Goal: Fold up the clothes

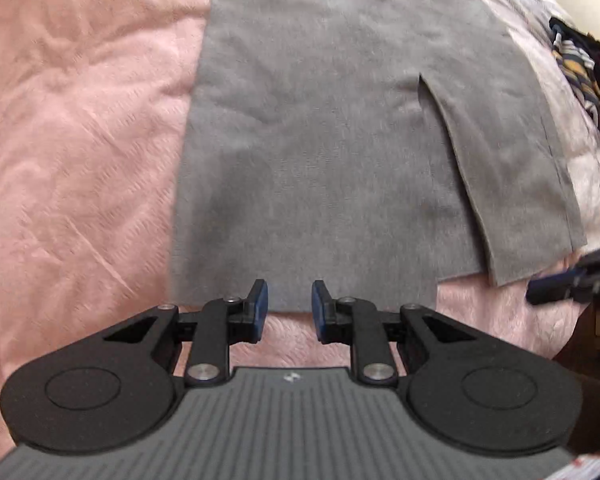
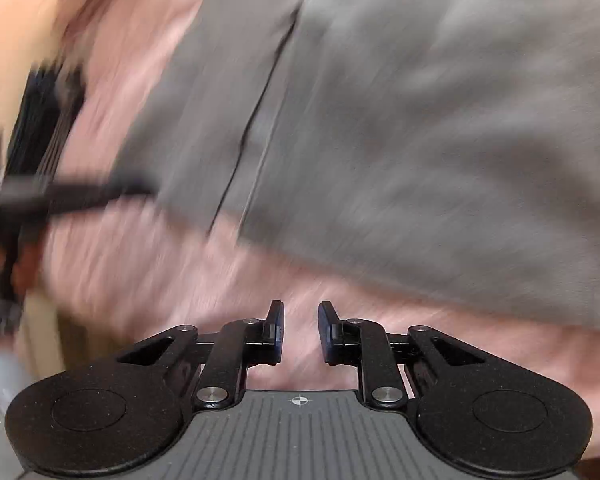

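Grey knit garment point(image 1: 320, 140), soft and matte with a side slit, lies flat on a crinkled pink bedspread point(image 1: 80, 140). Left gripper point(image 1: 289, 306) stands at its hem, jaws slightly parted, empty. Right gripper point(image 2: 301, 332) likewise parted and empty over the bedspread, beside the garment's edge.

The whole right wrist view is smeared by motion blur, so the edges and seam of the flat grey knit garment point(image 2: 420, 120) streak diagonally, and the black object point(image 2: 60, 194) at nine o'clock cannot be identified. In the left wrist view the same garment point(image 1: 320, 140) runs out of frame at twelve o'clock, hiding its far end, and the patterned dark blue and yellow cloth heap point(image 1: 580, 76) at two o'clock is cut by the rim. The blurred black and blue tool point(image 1: 572, 280) at three o'clock is only partly in view.
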Demonstrator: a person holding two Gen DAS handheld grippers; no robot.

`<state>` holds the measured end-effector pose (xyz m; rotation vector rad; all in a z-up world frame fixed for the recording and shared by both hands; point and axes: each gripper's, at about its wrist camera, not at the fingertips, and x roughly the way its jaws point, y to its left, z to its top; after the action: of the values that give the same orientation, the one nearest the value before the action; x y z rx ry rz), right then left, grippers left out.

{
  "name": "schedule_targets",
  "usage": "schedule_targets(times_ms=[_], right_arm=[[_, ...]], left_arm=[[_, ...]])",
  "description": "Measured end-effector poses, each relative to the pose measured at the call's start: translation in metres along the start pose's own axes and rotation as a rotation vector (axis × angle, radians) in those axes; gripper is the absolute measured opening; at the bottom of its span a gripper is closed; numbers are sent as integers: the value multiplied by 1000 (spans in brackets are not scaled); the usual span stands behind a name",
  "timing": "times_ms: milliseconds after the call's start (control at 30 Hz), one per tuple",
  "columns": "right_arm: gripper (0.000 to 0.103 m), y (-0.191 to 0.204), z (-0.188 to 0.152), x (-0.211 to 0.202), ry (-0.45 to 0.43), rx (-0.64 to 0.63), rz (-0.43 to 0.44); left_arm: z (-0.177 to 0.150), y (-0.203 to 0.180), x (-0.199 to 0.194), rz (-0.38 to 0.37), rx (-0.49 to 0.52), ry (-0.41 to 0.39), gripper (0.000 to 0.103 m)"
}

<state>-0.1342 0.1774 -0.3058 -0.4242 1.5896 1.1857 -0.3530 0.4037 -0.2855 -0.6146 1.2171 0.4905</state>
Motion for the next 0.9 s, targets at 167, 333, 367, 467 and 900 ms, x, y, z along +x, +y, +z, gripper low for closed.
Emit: schedule_targets(times_ms=[167, 333, 367, 467, 900], right_arm=[[17, 2, 39, -28, -296, 29, -161], [19, 9, 80, -1, -400, 72, -246], [20, 7, 78, 7, -366, 89, -229], [23, 12, 45, 35, -244, 25, -205], [66, -78, -54, -76, -486, 362, -282]], left_arm=[[44, 1, 2, 35, 20, -145, 21], [64, -6, 42, 120, 44, -128, 30], [55, -6, 49, 130, 40, -102, 30], [16, -11, 42, 136, 87, -115, 30], [-19, 71, -12, 17, -272, -138, 51]])
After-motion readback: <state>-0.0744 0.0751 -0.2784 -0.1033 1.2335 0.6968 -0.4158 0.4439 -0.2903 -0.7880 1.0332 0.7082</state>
